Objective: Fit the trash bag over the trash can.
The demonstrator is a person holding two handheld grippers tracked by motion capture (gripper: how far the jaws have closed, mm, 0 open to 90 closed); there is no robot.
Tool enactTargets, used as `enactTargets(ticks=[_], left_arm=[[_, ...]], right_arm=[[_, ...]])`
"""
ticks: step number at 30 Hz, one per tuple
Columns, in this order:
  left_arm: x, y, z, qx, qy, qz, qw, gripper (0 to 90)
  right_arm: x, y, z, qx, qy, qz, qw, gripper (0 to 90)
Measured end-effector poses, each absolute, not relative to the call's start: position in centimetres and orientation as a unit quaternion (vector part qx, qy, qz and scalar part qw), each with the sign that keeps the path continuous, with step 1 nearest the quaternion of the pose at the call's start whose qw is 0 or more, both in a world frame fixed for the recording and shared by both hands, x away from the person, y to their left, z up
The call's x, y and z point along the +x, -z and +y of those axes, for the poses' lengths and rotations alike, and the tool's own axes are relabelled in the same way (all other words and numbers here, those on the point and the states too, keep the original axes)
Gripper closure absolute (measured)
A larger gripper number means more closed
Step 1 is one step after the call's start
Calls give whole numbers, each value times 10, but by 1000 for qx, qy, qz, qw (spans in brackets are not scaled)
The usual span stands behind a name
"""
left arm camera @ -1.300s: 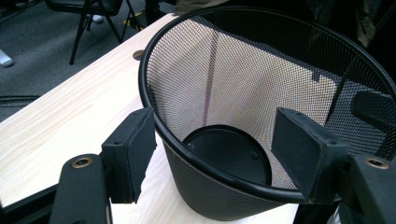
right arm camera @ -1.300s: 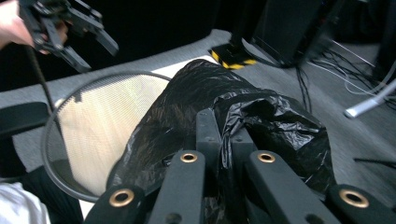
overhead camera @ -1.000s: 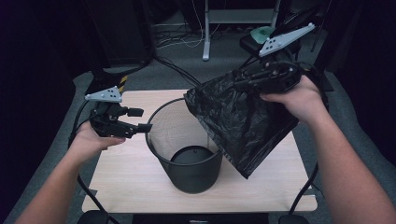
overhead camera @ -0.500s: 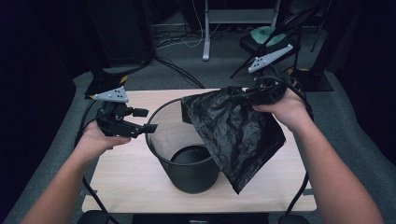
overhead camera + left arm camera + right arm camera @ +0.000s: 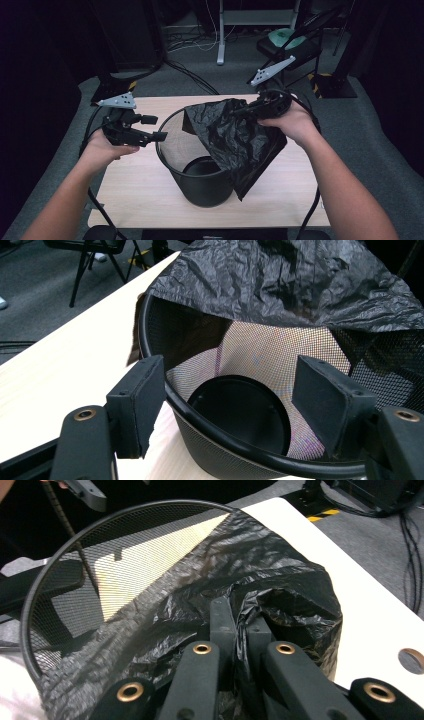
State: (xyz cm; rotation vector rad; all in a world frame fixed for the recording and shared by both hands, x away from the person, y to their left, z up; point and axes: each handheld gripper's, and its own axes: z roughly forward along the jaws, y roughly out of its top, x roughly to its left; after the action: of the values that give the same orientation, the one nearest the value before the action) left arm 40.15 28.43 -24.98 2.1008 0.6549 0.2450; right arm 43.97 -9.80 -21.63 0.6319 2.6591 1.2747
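Observation:
A black wire-mesh bin (image 5: pixel 200 172) stands upright in the middle of the light wooden table (image 5: pixel 135 187). My right gripper (image 5: pixel 246 111) is shut on a crumpled black plastic bag (image 5: pixel 235 142), which it holds over the bin's far right rim. The bag hangs down the bin's right side. In the right gripper view the jaws (image 5: pixel 240 625) pinch a fold of the bag (image 5: pixel 285 585) above the bin rim (image 5: pixel 95 527). My left gripper (image 5: pixel 156 128) is open at the bin's left rim. In its own view the left gripper (image 5: pixel 230 400) straddles the rim (image 5: pixel 200 412), one pad outside and one inside, neither pressing.
Beyond the table's far edge stand dark chair bases, a desk leg (image 5: pixel 220 35) and loose cables on the grey floor. A round hole (image 5: pixel 412 660) sits in the tabletop near the right gripper. Bare table lies in front of the bin.
My right hand has come down and to the left with the bag, which now drapes over the bin's rim. The left hand has stayed in place.

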Motion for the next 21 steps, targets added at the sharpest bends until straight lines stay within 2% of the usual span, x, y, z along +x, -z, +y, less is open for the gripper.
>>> enactTargets(ticks=[21], left_arm=[[394,240,262,855,-91,230,456,283]], right_arm=[[424,203,-46,135,-442,886,33,868]])
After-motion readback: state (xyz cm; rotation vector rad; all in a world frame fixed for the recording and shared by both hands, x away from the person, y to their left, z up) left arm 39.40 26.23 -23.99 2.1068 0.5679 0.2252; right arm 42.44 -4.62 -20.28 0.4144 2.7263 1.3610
